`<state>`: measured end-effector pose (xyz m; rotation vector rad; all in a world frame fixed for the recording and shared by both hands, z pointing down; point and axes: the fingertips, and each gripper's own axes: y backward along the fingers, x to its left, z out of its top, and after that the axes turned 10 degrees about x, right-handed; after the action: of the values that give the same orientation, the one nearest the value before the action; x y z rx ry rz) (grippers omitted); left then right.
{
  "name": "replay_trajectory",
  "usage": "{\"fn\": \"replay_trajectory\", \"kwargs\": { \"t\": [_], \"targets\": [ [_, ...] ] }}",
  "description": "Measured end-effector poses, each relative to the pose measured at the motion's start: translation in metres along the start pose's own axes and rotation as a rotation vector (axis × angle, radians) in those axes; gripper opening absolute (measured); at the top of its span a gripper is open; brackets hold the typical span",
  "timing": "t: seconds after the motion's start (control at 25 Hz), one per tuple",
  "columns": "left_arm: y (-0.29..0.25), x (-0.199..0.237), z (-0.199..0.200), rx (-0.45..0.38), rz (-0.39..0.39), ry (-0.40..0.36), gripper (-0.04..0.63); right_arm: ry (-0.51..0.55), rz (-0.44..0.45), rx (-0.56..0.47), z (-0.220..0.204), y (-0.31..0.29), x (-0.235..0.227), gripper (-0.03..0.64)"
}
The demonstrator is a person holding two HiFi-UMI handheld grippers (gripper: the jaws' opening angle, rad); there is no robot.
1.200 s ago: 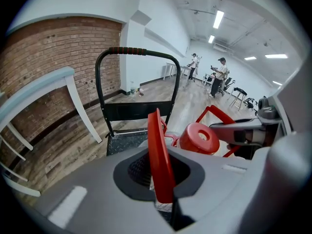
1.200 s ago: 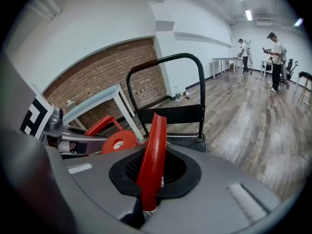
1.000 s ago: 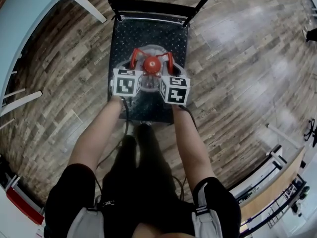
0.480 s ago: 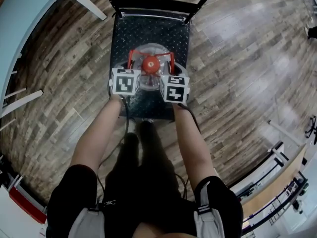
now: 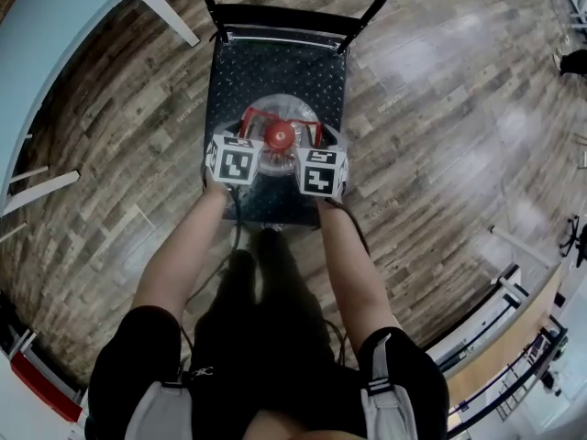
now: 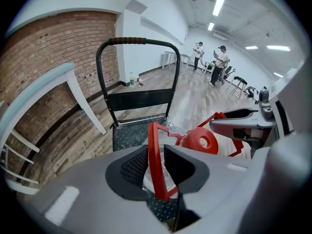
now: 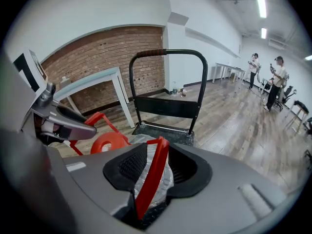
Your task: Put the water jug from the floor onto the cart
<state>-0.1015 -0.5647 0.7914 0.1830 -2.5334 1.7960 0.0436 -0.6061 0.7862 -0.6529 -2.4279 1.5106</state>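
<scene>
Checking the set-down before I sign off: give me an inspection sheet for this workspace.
Surface: cart deck, dark tread plate.
Job's things: water jug stands upright on the deck, red cap on top, red handle raised on both sides.
Clutter: nothing seen.
Grippers: left gripper open, fingers either side of the handle's left part; right gripper has just been opening, the handle's right part loose between its fingers.
Cables: dark cable trails from the left gripper past the person's legs.
Surroundings: wood floor, light blue table, brick wall, people far off.
</scene>
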Motion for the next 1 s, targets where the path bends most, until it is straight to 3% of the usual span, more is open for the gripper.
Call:
{"fn": "replay_trajectory", "kwargs": {
  "t": [0.16,0.28,0.36,0.48,0.72,1.0],
  "targets": [
    [0.019,0.0,-0.004,-0.012,0.002,0.014,0.097,-0.036,-0.024,-0.05,0.006,0.026,0.004,0.129],
    [0.04,0.003,-0.002,-0.044,0.009,0.041,0.092,-0.064,-0.048,-0.105,0.011,0.051,0.004,0.057],
    [0.056,0.004,0.003,-0.082,0.017,0.062,0.051,-0.086,-0.044,-0.142,0.017,0.069,0.007,0.015],
    [0.088,0.002,0.013,-0.138,0.025,0.069,0.002,-0.134,-0.026,-0.182,0.023,0.098,0.01,0.015],
    [0.156,-0.003,0.016,-0.219,0.0,0.066,0.0,-0.184,-0.012,-0.28,0.04,0.161,0.021,0.015],
    [0.24,-0.01,0.033,-0.37,0.02,0.012,0.0,-0.206,-0.013,-0.423,0.064,0.228,0.039,0.014]
  ]
}}
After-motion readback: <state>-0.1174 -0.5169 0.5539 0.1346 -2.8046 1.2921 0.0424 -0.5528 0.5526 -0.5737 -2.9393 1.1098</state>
